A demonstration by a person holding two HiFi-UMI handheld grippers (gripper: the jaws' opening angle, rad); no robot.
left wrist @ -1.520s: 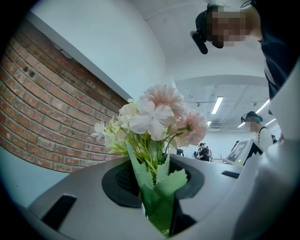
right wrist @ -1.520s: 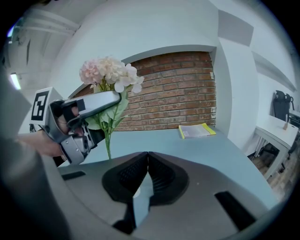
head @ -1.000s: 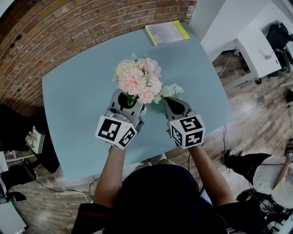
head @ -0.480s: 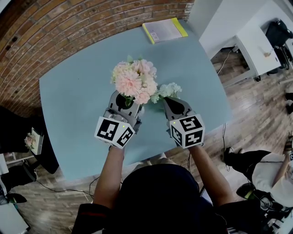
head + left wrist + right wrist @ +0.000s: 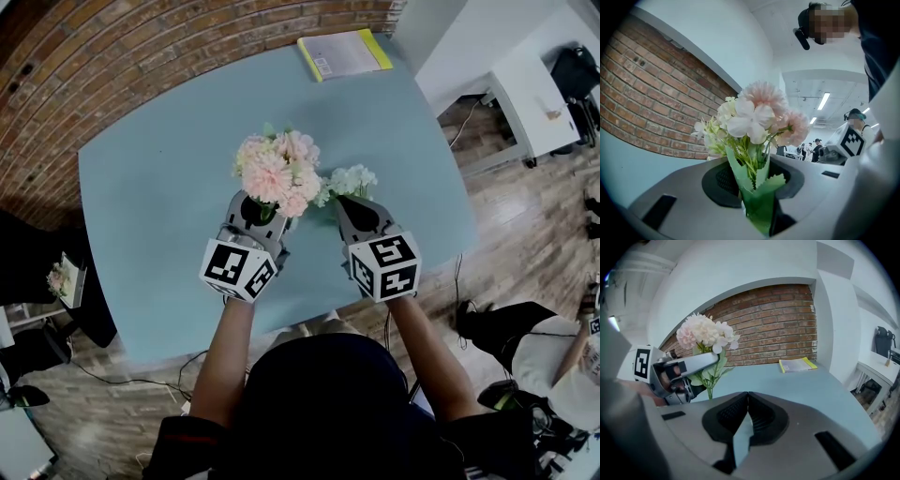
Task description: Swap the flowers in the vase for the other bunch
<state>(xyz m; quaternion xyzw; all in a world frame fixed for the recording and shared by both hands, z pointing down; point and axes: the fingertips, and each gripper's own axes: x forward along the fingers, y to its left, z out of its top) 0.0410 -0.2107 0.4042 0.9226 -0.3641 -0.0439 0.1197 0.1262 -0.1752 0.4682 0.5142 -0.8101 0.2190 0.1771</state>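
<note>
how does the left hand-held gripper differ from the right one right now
The left hand-held gripper is clamped on the green stems of the pink bunch; the right hand-held gripper holds nothing. The left one's jaws stand slightly apart around those stems; the right one's are pressed together. Both are grey and sit side by side over the blue table.

One bunch of flowers (image 5: 277,173), pink and white; two tongs, the left tongs (image 5: 260,214) and the right tongs (image 5: 346,202); one yellow-edged booklet (image 5: 345,53) at one o'clock; one blue table (image 5: 150,187).
</note>
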